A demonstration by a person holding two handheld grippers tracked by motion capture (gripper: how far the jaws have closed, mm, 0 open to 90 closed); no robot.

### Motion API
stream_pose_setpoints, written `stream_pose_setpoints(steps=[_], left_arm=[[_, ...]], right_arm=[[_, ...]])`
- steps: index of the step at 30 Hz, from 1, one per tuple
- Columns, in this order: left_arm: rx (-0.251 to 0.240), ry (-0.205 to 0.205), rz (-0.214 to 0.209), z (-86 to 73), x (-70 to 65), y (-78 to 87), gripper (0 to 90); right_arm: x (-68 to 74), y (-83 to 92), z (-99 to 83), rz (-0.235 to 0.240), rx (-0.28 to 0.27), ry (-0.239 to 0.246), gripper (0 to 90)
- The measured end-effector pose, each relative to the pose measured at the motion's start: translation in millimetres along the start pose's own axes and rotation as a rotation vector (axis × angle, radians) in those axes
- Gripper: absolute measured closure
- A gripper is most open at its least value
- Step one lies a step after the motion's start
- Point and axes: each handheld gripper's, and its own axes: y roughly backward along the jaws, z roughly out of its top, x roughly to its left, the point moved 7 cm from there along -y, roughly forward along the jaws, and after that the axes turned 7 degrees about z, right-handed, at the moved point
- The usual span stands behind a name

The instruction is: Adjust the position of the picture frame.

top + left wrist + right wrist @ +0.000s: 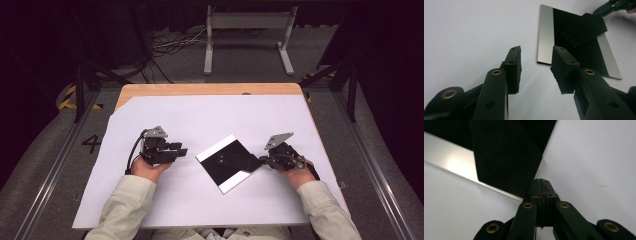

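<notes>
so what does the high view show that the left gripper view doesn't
High view: the person's sleeves, both hands, the wooden table edge and a grey stand on the floor beyond. Left gripper view: close up, the left tongs open with nothing between them. Both: the black plate with silvery edges on white paper, and the right tongs holding a black sheet over it.

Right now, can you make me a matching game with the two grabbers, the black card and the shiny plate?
Things:
1. left gripper
2. right gripper
3. black card
4. plate

States:
A. lies flat on the white sheet, silver strips along two edges
B. jaws shut, pinching a thin dark sheet
C. jaws apart, nothing between them
D. held by one corner, over the shiny thing

Pairs: 1-C, 2-B, 3-D, 4-A
</notes>
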Motion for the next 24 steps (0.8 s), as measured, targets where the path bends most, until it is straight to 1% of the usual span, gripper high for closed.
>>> stream_pose_setpoints(steps=[1, 2, 3, 7, 8, 10, 12, 14, 16, 17, 18, 19, 20, 21, 22, 23, 24], left_arm=[[0.004, 0.001, 0.0, -0.9, 1.2, 0.3, 60.8], [0.0, 0.003, 0.003, -0.7, 1.8, 0.6, 60.8], [0.0, 0.003, 0.003, -0.7, 1.8, 0.6, 60.9], [0.002, 0.003, 0.005, -0.3, 2.2, 1.3, 61.2], [0.0, -0.003, 0.004, 0.0, 2.3, 1.0, 61.2], [0.001, -0.001, 0.005, 0.2, 2.1, 1.3, 61.2], [-0.001, 0.0, 0.008, 0.4, 2.2, 1.7, 61.1], [-0.002, 0.005, 0.003, 0.2, 1.4, 2.4, 60.9], [-0.004, -0.005, 0.001, -1.0, 1.1, 3.3, 59.7], [0.0, 0.0, -0.001, -2.2, -0.5, 3.9, 59.1], [-0.001, -0.017, -0.003, -2.7, -0.4, 4.2, 58.8], [-0.002, -0.017, 0.003, -3.9, -1.1, 5.4, 58.6], [-0.001, -0.01, 0.003, -5.1, -2.1, 6.8, 58.5], [-0.004, -0.007, 0.003, -5.6, -2.4, 8.0, 58.5], [-0.008, -0.021, 0.0, -5.8, -1.3, 9.5, 58.5], [-0.008, -0.021, 0.0, -5.8, -1.3, 9.5, 58.4], [-0.012, -0.023, 0.002, -6.3, -0.2, 11.2, 58.4]], right_arm=[[10.8, 1.4, -1.7, 0.024, 0.02, 0.018, 90.0], [14.4, 1.7, -2.3, 0.028, 0.024, 0.024, 90.0], [14.4, 1.7, -2.3, 0.028, 0.024, 0.024, 90.0], [36.2, 2.5, -4.3, 0.091, 0.048, 0.055, 90.0], [41.7, 2.4, -4.2, 0.101, 0.055, 0.065, 90.0], [49.9, 2.0, -3.9, 0.123, 0.067, 0.076, 90.0], [61.2, 1.3, -3.1, 0.154, 0.083, 0.098, 90.0], [69.1, 0.3, -1.9, 0.165, 0.091, 0.117, 90.0], [79.6, -1.7, -0.1, 0.192, 0.092, 0.137, 90.0], [83.7, -2.6, 0.7, 0.201, 0.093, 0.147, 90.0], [87.2, -3.6, 1.5, 0.2, 0.095, 0.159, 90.0], [89.5, -3.7, 1.9, 0.201, 0.099, 0.168, 90.0], [92.5, -4.3, 2.8, 0.215, 0.101, 0.175, 90.0], [95.8, -5.4, 3.4, 0.24, 0.098, 0.174, 90.0], [98.6, -6.3, 4.0, 0.257, 0.097, 0.187, 90.0], [98.6, -6.3, 4.0, 0.257, 0.097, 0.187, 90.0], [100.1, -6.6, 5.1, 0.248, 0.104, 0.203, 90.0]])
